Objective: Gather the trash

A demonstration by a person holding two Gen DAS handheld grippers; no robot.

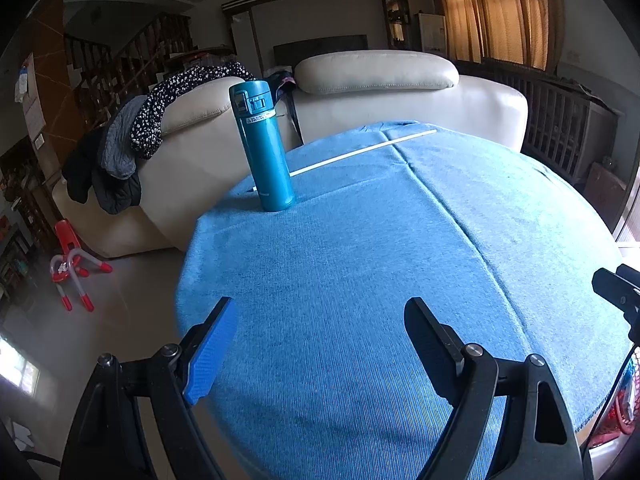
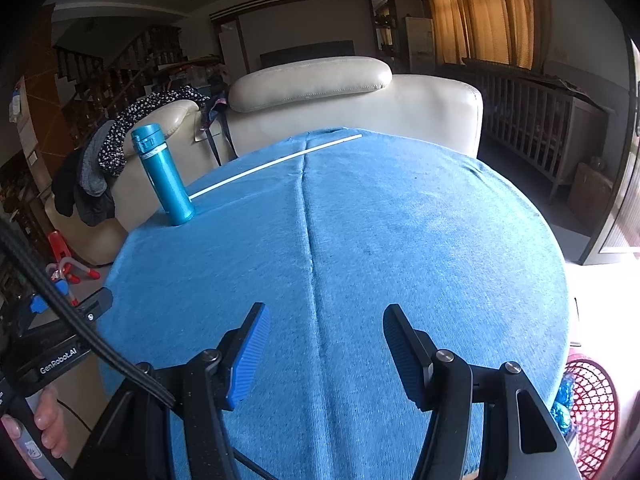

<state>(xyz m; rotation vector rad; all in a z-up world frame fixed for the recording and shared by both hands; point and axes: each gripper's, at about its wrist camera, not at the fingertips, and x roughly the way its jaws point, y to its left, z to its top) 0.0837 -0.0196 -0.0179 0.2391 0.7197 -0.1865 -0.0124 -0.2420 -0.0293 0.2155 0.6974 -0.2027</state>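
Note:
A table under a blue cloth [image 1: 360,260] [image 2: 380,240] fills both views. A teal flask [image 1: 262,144] [image 2: 162,174] stands upright near its far left edge. A thin white stick [image 1: 360,152] [image 2: 276,162] lies across the far side of the cloth, one end behind the flask. My left gripper [image 1: 320,320] hovers open over the near part of the cloth, nothing between its fingers. My right gripper [image 2: 324,324] is also open and empty above the cloth's centre fold. A red mesh basket [image 2: 588,404] with something blue inside sits low at the right.
A cream sofa [image 1: 400,92] [image 2: 360,104] backs against the table's far side, with dark clothes [image 1: 132,140] draped over its left part. A red and white toy [image 1: 72,272] lies on the floor at left. A wooden crib [image 2: 532,120] stands at right.

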